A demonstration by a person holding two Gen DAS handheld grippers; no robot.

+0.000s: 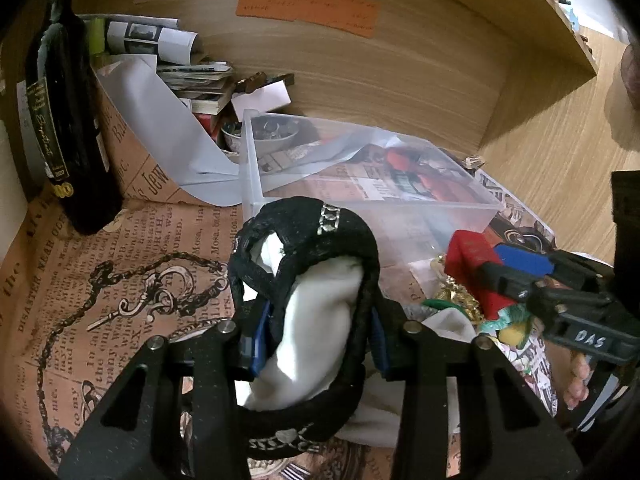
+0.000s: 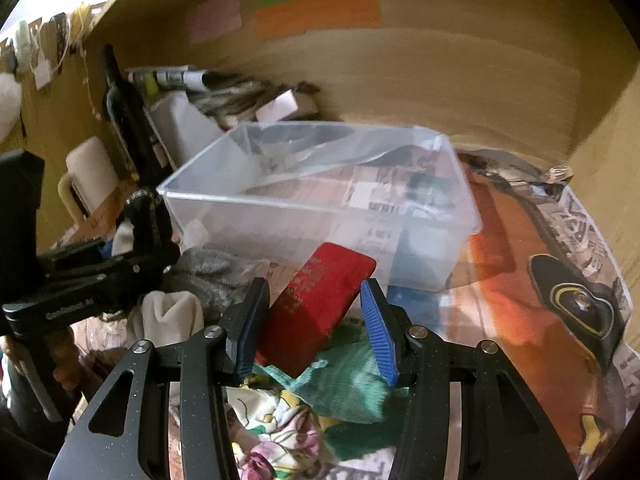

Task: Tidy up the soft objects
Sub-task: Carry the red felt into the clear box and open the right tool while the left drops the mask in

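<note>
My left gripper (image 1: 316, 340) is shut on a black pouch with white lining (image 1: 316, 280) and holds it up just before the clear plastic bin (image 1: 256, 168). In the right wrist view the left gripper (image 2: 132, 236) with the pouch (image 2: 140, 220) is at the bin's (image 2: 448, 216) left corner. My right gripper (image 2: 316, 320) holds a red sponge-like block (image 2: 316, 304) between its blue pads, tilted, above a green cloth (image 2: 352, 388) and a floral cloth (image 2: 272, 416). The right gripper (image 1: 508, 272) with the red block (image 1: 472, 256) shows at the right of the left wrist view.
A dark wine bottle (image 1: 60, 120) stands at the left beside a box of papers and books (image 1: 192, 76). A white sock (image 2: 168, 316) and grey cloth (image 2: 208, 268) lie left of the right gripper. A white mug (image 2: 84, 176) stands at left. A wooden wall with coloured notes (image 1: 308, 8) is behind.
</note>
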